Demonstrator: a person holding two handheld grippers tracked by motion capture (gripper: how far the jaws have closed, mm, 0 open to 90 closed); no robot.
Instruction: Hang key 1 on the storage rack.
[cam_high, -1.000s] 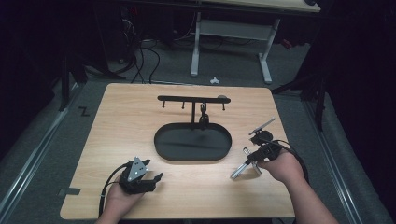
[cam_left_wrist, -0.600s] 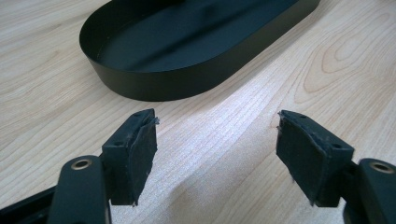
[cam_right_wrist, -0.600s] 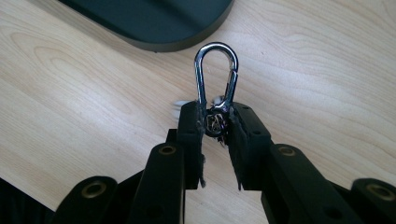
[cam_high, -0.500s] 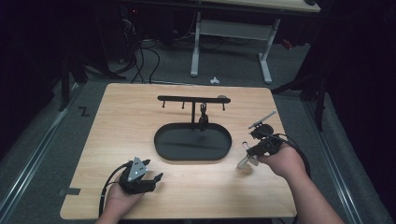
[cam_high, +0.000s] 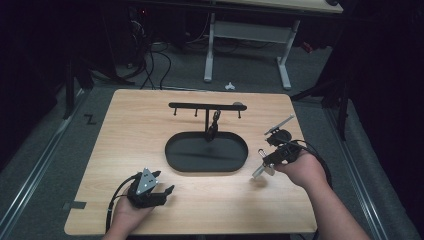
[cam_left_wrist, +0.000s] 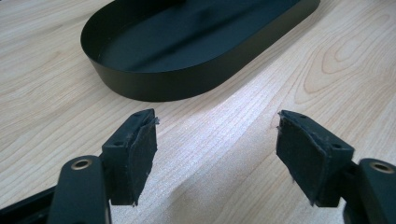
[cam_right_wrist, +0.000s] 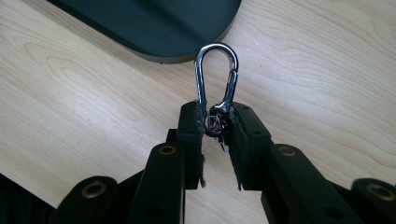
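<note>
A silver carabiner (cam_right_wrist: 215, 74) sticks out past the tips of my right gripper (cam_right_wrist: 215, 126), whose pads are shut on its lower end. In the high view the right gripper (cam_high: 267, 161) holds the carabiner (cam_high: 259, 171) a little above the table, just right of the black oval tray (cam_high: 172, 160). A black T-shaped rack (cam_high: 205, 106) with small hooks rises from the tray's back, and a dark item (cam_high: 214, 125) hangs by its post. My left gripper (cam_high: 164, 182) rests at the near left of the table. In its own view the left gripper (cam_left_wrist: 217, 149) is open with bare wood between its pads, facing the tray (cam_left_wrist: 163, 86).
The wooden table (cam_high: 130, 130) has bare room left of the tray and along the front edge. Beyond the far edge stand a white desk frame (cam_high: 245, 30) and floor cables (cam_high: 150, 65). The table's right edge lies close to my right hand.
My right hand has lifted slightly and drawn a little away from the front edge, carrying the carabiner. The left gripper has stayed put.
</note>
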